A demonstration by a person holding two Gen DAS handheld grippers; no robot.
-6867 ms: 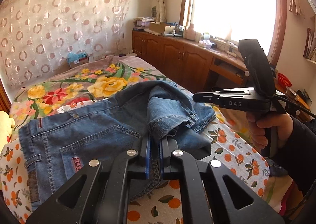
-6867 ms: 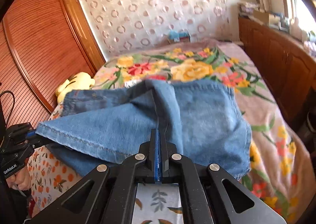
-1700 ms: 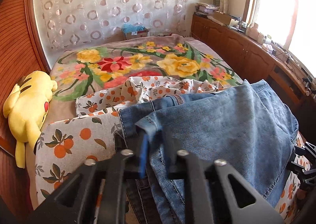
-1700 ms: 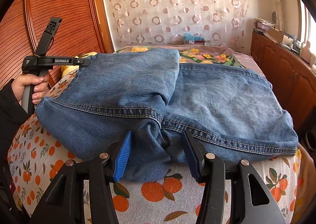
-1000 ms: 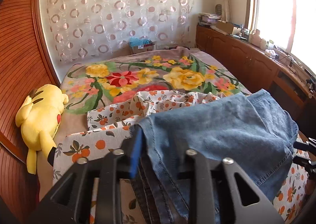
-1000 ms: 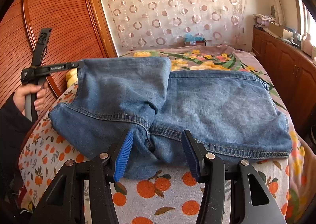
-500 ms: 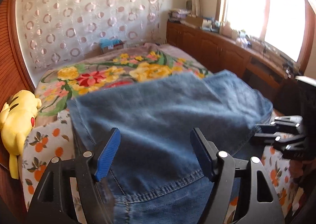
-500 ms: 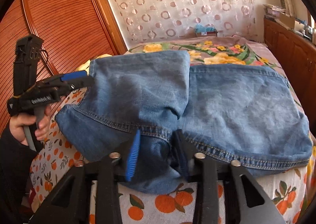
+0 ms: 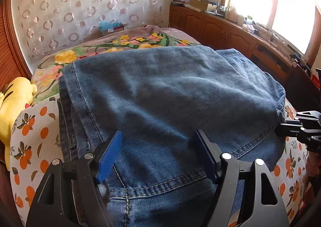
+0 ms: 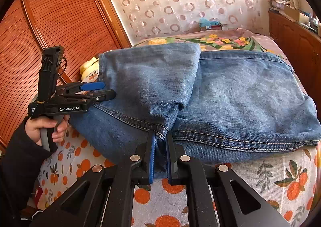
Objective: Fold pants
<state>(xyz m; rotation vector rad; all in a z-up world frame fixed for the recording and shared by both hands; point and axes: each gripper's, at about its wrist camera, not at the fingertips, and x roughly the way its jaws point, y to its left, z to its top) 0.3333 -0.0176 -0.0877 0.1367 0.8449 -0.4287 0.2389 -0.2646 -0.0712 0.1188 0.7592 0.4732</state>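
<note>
Left wrist view: the folded jeans (image 9: pixel 160 96), faded blue denim with pale double stitching along the hems, lie in a thick rounded stack on the bed (image 9: pixel 30 132), whose sheet is printed with oranges and leaves. The left gripper (image 9: pixel 158 152) has its ribbed blue pads spread wide over the near hem of the jeans, not pressing the cloth. A yellow plush toy (image 9: pixel 14 102) sits beside the jeans' left edge.

Right wrist view: the jeans (image 10: pixel 240 94) show two overlapped layers, the left one bulging over the other. The right gripper (image 10: pixel 160 144) is closing, its flat pads pinching a bunched seam at the near hem of the jeans. At the jeans' left edge a hand (image 10: pixel 47 126) grips the left gripper (image 10: pixel 105 89), its fingers apart.
</note>
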